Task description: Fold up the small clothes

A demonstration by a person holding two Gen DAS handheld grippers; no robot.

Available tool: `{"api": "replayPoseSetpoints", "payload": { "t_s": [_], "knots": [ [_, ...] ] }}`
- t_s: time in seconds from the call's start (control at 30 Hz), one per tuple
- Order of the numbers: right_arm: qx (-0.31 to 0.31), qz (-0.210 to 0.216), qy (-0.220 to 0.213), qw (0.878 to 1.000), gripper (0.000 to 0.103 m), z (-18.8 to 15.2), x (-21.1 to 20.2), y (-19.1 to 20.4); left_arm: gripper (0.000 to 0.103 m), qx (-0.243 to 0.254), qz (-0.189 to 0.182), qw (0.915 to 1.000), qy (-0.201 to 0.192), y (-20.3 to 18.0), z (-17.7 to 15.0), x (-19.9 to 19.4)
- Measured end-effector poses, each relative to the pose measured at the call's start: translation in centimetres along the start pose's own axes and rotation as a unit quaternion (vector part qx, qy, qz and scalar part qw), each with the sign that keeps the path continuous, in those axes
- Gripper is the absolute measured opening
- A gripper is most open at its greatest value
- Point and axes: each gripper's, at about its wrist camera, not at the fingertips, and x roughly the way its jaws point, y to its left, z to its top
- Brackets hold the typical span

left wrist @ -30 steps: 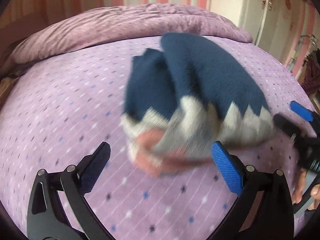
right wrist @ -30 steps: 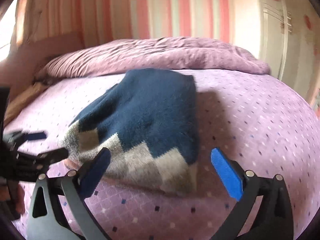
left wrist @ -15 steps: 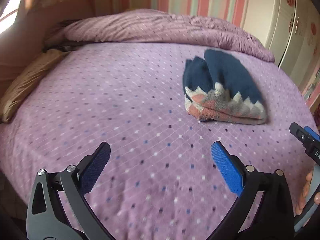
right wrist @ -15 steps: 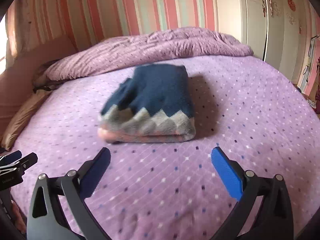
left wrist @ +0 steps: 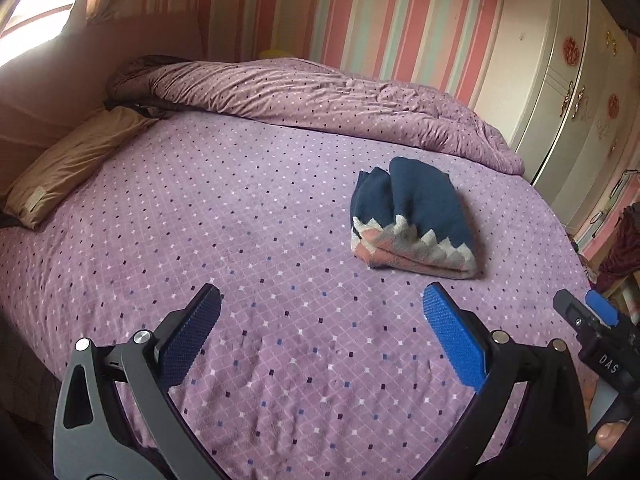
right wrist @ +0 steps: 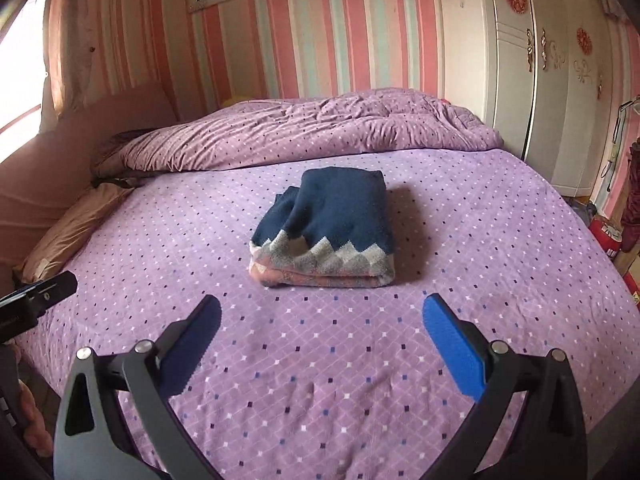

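From the left wrist, the left gripper (left wrist: 320,334) is hovering spread and empty, well apart from the folded knit sweater (left wrist: 412,226) lying on the bedspread (left wrist: 240,220). From the right wrist, the right gripper (right wrist: 322,336) is likewise gaping, holding nothing, sweater (right wrist: 326,230) ahead, apparently finished.

Folded knit sweater (left wrist: 414,224) (right wrist: 326,230): navy body, grey-and-white zigzag band, pink hem layers stacked along the near edge. Lying flat as a compact bundle on the purple dotted bedspread (left wrist: 240,216) (right wrist: 480,240), near the rumpled duvet (left wrist: 320,100) (right wrist: 320,132).
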Motion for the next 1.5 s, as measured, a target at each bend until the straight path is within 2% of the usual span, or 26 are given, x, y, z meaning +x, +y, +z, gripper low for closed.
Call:
{"api": "replayPoseSetpoints", "payload": {
  "t_s": [0.2,0.37,0.5,0.63,0.7,0.83,0.93,1.13,1.5],
  "knots": [
    [-0.009,-0.022,-0.009,1.0,0.101,0.2,-2.9,0.4,0.1,0.001,0.048,0.9985,0.029,0.0,-0.4,-1.2],
    [-0.019,-0.026,-0.022,0.999,0.101,1.0,-5.4,0.7,0.1,0.037,0.071,0.9968,-0.001,-1.4,-0.5,-3.4],
    [-0.025,-0.027,-0.036,0.999,0.101,1.7,-7.3,0.9,0.1,0.036,0.067,0.9969,-0.019,-2.0,0.1,-5.7],
    [-0.028,-0.027,-0.044,0.998,0.101,2.4,-9.0,0.9,0.1,0.048,0.109,0.9919,-0.046,-2.9,0.5,-7.5],
    [-0.029,-0.027,-0.051,0.998,0.101,2.7,-9.7,1.0,0.1,0.049,0.119,0.9908,-0.042,-3.1,0.6,-8.1],
    [-0.035,-0.029,-0.055,0.997,0.101,2.5,-10.4,1.2,0.1,0.064,0.084,0.9942,-0.018,-3.3,0.1,-8.3],
    [-0.034,-0.03,-0.047,0.998,0.101,1.9,-10.0,1.3,0.1,0.067,0.09,0.9935,-0.015,-3.5,-0.8,-8.5],
    [-0.037,-0.034,-0.032,0.998,0.101,0.8,-9.4,1.5,0.1,0.058,0.078,0.9952,-0.004,-3.4,-1.7,-8.8],
    [-0.046,-0.048,-0.038,0.997,0.101,0.6,-9.8,2.0,0.1,0.05,0.073,0.9961,0.002,-3.3,-1.8,-9.0]
  ]
}}
